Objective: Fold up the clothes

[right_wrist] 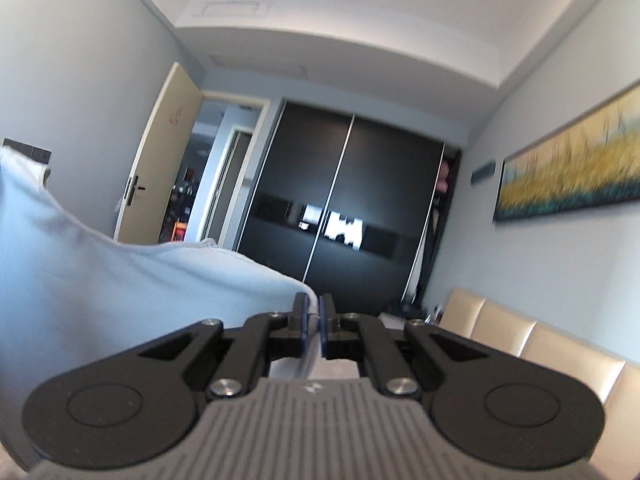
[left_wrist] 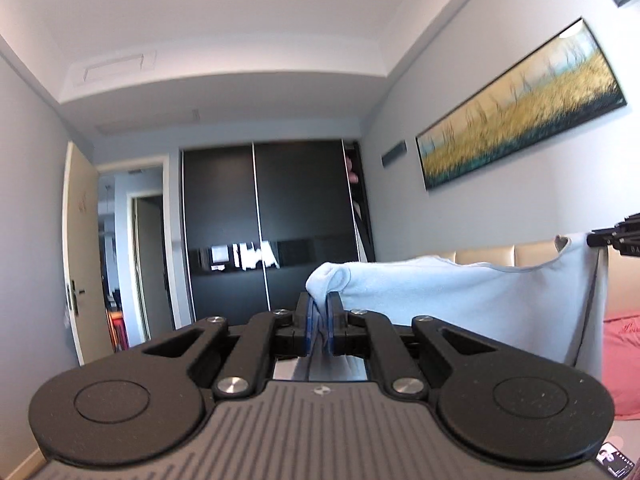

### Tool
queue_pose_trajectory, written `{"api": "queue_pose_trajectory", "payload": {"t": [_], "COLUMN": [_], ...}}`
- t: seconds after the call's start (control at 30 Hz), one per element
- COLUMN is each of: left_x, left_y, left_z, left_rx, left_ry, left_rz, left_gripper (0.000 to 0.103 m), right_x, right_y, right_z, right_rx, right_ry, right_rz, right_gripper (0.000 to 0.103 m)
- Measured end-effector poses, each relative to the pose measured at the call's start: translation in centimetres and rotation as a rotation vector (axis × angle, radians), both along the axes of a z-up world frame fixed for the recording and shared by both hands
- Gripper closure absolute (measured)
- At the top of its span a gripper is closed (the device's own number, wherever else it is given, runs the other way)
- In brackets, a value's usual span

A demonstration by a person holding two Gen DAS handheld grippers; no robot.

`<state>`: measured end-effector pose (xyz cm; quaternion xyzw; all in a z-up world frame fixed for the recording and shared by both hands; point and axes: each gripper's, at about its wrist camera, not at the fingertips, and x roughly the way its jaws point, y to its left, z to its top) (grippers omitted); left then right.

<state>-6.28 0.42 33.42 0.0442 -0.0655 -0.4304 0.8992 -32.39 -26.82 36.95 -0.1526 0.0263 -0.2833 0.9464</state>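
A light blue garment hangs stretched in the air between my two grippers. My left gripper is shut on one bunched corner of it. From there the cloth runs to the right, up to my right gripper at the frame edge. In the right wrist view my right gripper is shut on the garment's other corner, and the garment spreads out to the left. Its lower part is hidden below both views.
A dark sliding wardrobe stands straight ahead, with an open door to its left. A beige padded headboard and a framed painting line the right wall. Pink bedding lies at lower right.
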Motion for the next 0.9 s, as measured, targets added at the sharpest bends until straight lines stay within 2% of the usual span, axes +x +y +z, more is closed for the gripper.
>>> {"api": "queue_pose_trajectory", "payload": {"t": [0.13,0.23,0.37,0.47,0.57,0.7,0.8,0.9], "left_x": [-2.3,-2.6,-0.5,2.6,6.0,9.5,10.8,12.0], "left_y": [1.4,1.3,-0.3,-2.6,-6.3,-11.5,-14.4,-16.7], "left_z": [0.1,0.1,-1.2,-3.5,-7.3,-14.7,-20.6,-26.4], "left_rx": [-0.006,0.026,0.093,0.168,0.279,0.442,0.528,0.617], "left_ry": [-0.02,-0.018,0.007,0.103,0.209,0.344,0.449,0.563], "left_rz": [0.016,0.032,0.072,0.059,0.014,-0.074,-0.136,-0.194], "left_gripper": [0.098,0.099,0.103,0.103,0.103,0.102,0.102,0.09], "right_x": [-3.2,-4.2,-2.5,0.0,4.2,10.0,13.0,14.1], "right_y": [2.8,4.1,3.4,1.7,-0.7,-3.9,-6.6,-8.7], "right_z": [-0.3,-0.3,-1.2,-3.2,-6.6,-13.0,-17.8,-21.5], "right_rx": [-0.048,-0.069,-0.027,0.063,0.137,0.205,0.268,0.338], "right_ry": [-0.061,-0.073,-0.019,0.047,0.163,0.326,0.411,0.448], "right_rz": [0.0,0.005,0.008,0.02,0.024,-0.018,-0.061,-0.093], "right_gripper": [0.097,0.096,0.096,0.096,0.096,0.096,0.097,0.096]}}
